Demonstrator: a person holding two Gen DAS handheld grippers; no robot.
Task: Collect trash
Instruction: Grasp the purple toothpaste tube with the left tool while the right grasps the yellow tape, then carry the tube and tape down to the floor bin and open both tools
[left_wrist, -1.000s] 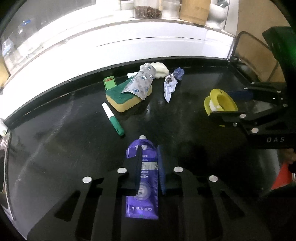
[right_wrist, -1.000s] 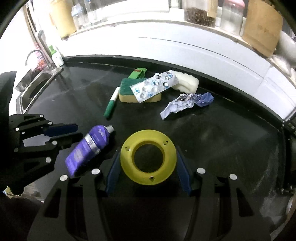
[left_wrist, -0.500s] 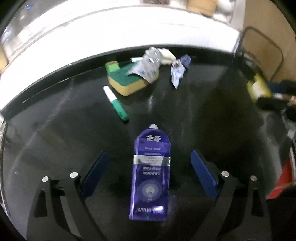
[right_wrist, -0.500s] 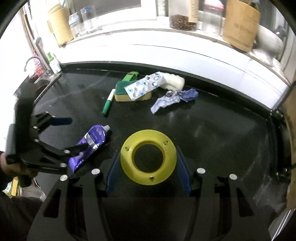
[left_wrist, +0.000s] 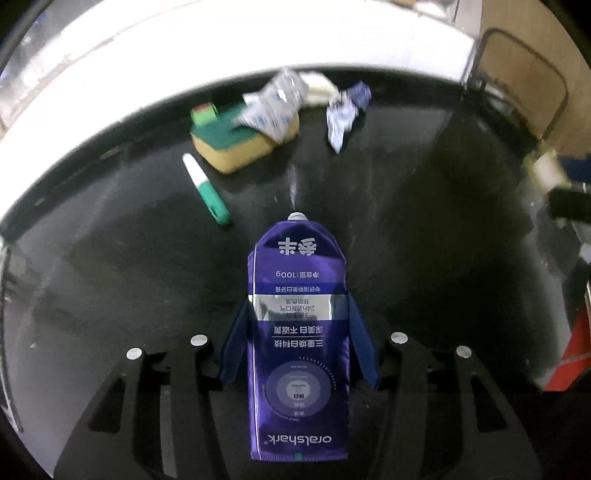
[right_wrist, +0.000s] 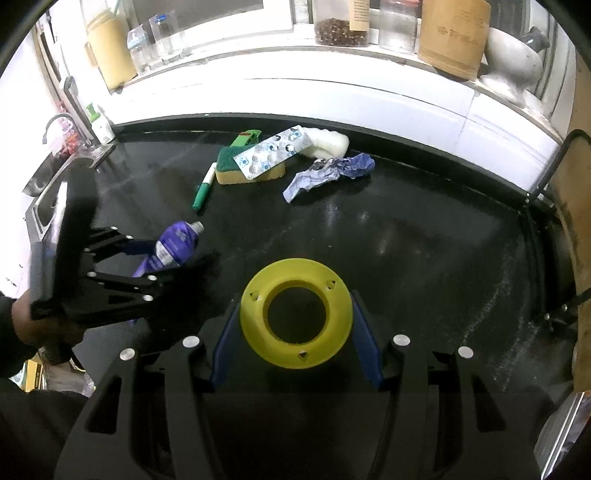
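A purple toothpaste tube (left_wrist: 299, 332) lies flat on the black countertop (left_wrist: 424, 229), nozzle pointing away from me. My left gripper (left_wrist: 298, 304) straddles it with its jaws closing, and the blue pads (left_wrist: 236, 343) touch the tube's two long edges. The right wrist view has the same tube (right_wrist: 177, 240) at the left inside the left gripper (right_wrist: 173, 254), which a hand holds. My right gripper (right_wrist: 295, 297) is shut on a yellow plastic ring (right_wrist: 255, 325), held above the counter.
At the back lie a yellow-green sponge (right_wrist: 247, 173) with a blister pack (right_wrist: 271, 153) on it, a crumpled blue-white wrapper (right_wrist: 325, 175), a green marker (right_wrist: 203, 188) and a white lump (right_wrist: 328, 142). A sink (right_wrist: 44, 199) sits at the left. Jars line the ledge behind.
The left gripper let go of the tube it pinched edge-on, opened wide, sank, and its jaws have come in against the flat tube's sides. The right gripper drifted sideways with the ring.
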